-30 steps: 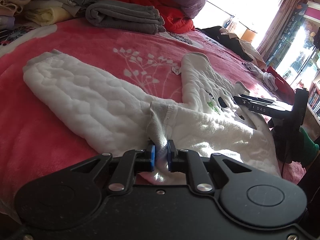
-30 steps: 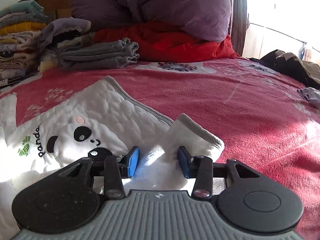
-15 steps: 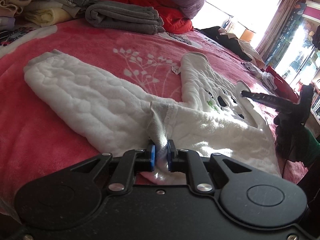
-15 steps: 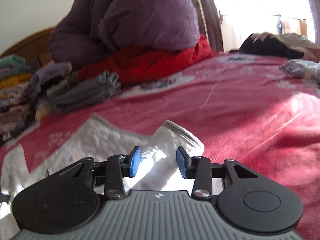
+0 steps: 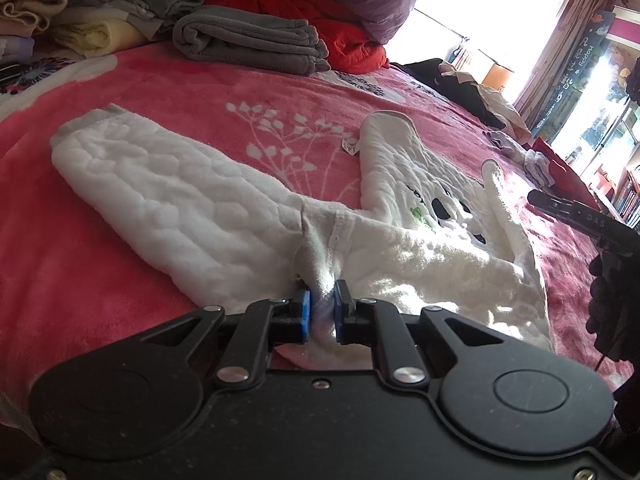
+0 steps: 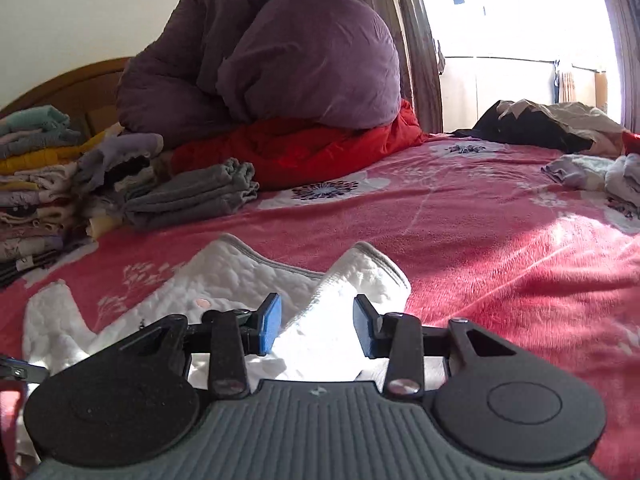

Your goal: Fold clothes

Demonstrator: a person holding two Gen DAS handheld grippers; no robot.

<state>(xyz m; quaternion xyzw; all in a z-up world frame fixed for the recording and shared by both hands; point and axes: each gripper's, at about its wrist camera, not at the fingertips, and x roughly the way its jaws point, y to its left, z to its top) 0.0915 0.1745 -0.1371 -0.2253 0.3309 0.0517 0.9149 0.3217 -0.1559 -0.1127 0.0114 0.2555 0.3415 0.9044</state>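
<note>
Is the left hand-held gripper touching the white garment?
Touching. The left wrist view shows the left hand-held gripper with its blue pads closed on a bunched fold of the white garment.

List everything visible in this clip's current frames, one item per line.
Top: one, white quilted with panda print, spread on the blanket.
Blanket: one, pink floral, covering the bed.
Grey stack: one, folded, far side of the bed.
Clothes pile: one, mixed colours, by the headboard.
Duvet: one, purple, on the red bedding.
Loose clothes: dark and pale, near the window.
Left gripper: jaws shut on the top.
Right gripper: jaws open around a sleeve.
</note>
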